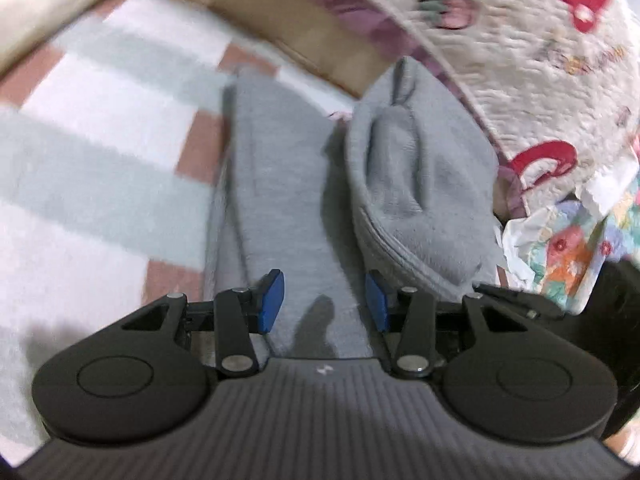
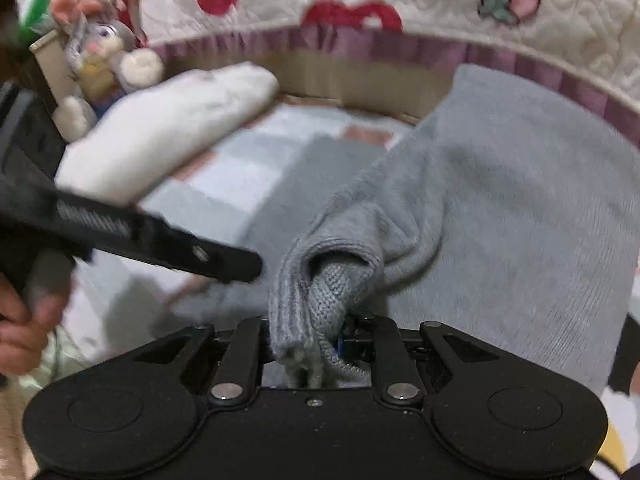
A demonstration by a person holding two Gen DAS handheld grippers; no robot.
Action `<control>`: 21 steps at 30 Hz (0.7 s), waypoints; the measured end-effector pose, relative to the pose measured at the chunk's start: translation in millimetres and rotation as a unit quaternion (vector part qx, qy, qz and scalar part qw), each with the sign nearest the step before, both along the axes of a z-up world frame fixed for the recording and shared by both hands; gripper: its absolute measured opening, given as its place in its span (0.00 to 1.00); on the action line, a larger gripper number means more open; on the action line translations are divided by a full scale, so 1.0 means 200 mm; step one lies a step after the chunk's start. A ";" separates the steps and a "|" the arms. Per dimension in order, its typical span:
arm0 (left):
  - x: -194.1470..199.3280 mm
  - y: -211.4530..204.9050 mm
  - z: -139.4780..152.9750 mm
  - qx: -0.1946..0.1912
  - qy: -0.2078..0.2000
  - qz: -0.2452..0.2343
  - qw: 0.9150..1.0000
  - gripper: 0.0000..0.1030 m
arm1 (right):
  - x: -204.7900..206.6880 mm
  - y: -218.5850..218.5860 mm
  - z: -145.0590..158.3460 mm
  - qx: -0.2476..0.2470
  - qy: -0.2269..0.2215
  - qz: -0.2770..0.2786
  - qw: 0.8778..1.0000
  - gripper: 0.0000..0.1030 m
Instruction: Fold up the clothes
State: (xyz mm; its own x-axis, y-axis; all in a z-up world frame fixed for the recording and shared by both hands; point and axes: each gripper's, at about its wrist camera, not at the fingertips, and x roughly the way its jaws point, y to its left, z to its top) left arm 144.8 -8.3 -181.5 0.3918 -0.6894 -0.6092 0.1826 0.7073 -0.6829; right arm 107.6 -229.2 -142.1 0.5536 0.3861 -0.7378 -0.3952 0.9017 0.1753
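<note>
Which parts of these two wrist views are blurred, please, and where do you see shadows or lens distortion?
Left wrist view: the checked blanket and quilt smear with motion blur, the left gripper stays sharp, and a shadow lies on the grey garment between its pads. Right wrist view: the knit bunched in the right gripper is crisp, the white cushion is smeared, and the quilt's edge bows with fisheye distortion.
</note>
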 end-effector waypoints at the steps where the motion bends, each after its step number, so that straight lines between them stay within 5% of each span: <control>1: 0.01 0.00 0.00 -0.011 -0.004 0.001 1.000 0.42 | 0.00 -0.01 -0.01 0.001 0.002 -0.005 1.000 0.19; 4: 0.02 -0.01 -0.01 -0.032 -0.013 -0.004 0.999 0.42 | -0.02 -0.06 0.03 0.018 -0.007 -0.018 1.000 0.19; 8: 0.05 0.00 -0.05 -0.024 -0.003 -0.005 1.000 0.42 | -0.06 -0.22 0.14 0.100 -0.032 -0.044 0.994 0.19; 12: 0.05 0.07 -0.02 -0.063 0.001 0.018 0.998 0.42 | -0.10 -0.21 0.29 0.128 -0.062 -0.019 0.990 0.20; 15: 0.05 0.17 -0.01 -0.100 0.003 0.044 0.994 0.42 | -0.13 -0.09 0.28 0.109 -0.058 0.045 0.991 0.20; 21: 0.06 0.30 -0.04 -0.171 0.031 0.075 0.982 0.42 | -0.17 0.18 0.04 -0.022 -0.026 0.123 0.992 0.19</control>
